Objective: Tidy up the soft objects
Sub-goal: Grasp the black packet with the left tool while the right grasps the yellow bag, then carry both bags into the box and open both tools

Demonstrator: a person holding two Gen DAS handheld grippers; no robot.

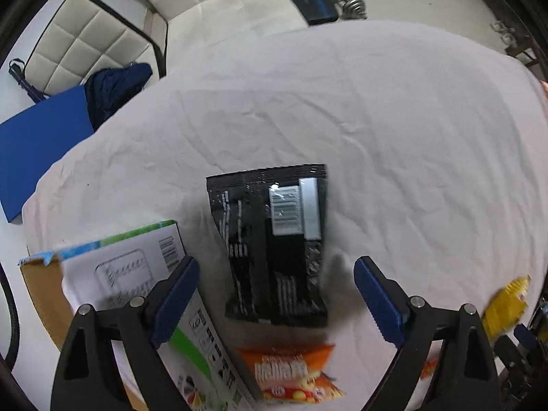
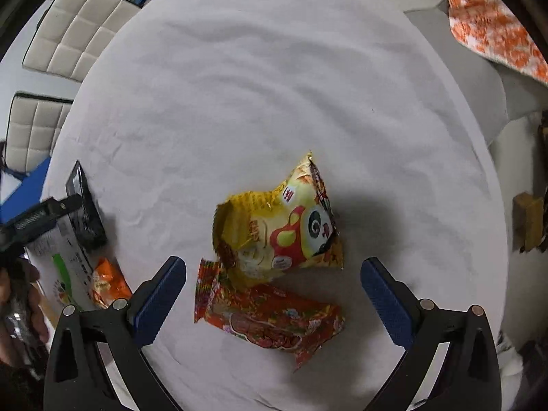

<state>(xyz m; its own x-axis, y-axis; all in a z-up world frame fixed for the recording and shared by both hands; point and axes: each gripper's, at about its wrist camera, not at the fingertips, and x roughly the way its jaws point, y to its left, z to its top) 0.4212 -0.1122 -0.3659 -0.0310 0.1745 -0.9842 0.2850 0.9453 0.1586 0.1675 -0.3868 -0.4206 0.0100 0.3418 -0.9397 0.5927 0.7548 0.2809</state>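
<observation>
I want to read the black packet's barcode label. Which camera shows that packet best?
The left wrist view: the black packet lies flat between the open left gripper fingers, barcode facing up. The right wrist view catches only its edge at far left.

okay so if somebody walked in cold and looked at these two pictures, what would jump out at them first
Probably the black snack packet, lying flat on the white sheet straight ahead of the open left gripper. Next, the yellow panda bag, its lower edge overlapping a red packet, in front of the open right gripper. A printed cardboard box sits at the left.
</observation>
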